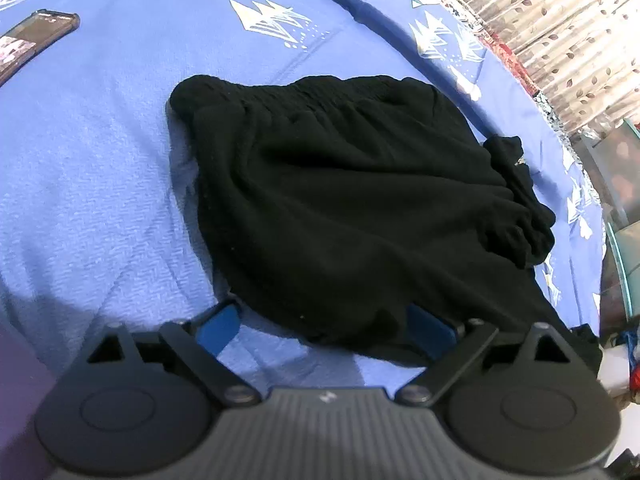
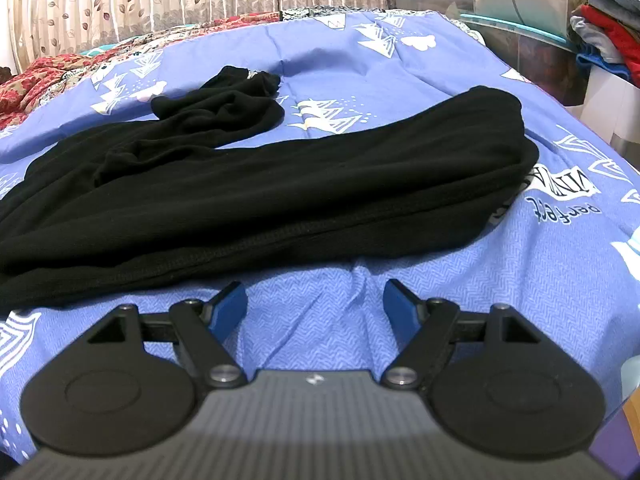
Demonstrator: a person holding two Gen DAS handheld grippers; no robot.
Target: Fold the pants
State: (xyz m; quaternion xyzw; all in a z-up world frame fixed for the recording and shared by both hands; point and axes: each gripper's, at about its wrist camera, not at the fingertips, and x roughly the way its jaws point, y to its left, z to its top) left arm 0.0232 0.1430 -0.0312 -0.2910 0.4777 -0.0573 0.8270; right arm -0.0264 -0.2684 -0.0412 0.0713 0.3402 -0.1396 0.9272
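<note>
The black pants (image 2: 256, 184) lay on the blue printed bedspread (image 2: 540, 280), doubled lengthwise with one leg over the other, the legs running toward the bedspread's right side and the gathered waistband (image 1: 304, 92) at the other end. That first fold was judged done; the crosswise folds appeared to remain, and a loose black portion (image 2: 224, 104) bunched at the far side looked in need of smoothing. The left gripper (image 1: 320, 328) was angled down at the near edge of the pants, its blue fingers (image 1: 218, 328) spread wide; cloth lay between and partly over them, but the pads did not press on it. The right gripper (image 2: 316, 306) was likewise tilted down, just short of the near seam edge, its fingers (image 2: 230, 304) apart over bare bedspread, holding nothing. A phone (image 1: 36, 36) lay toward the bedspread's far left corner in the left wrist view, well clear of the pants. Folded clothes (image 2: 608, 20) were stacked beyond the bed's right side.
</note>
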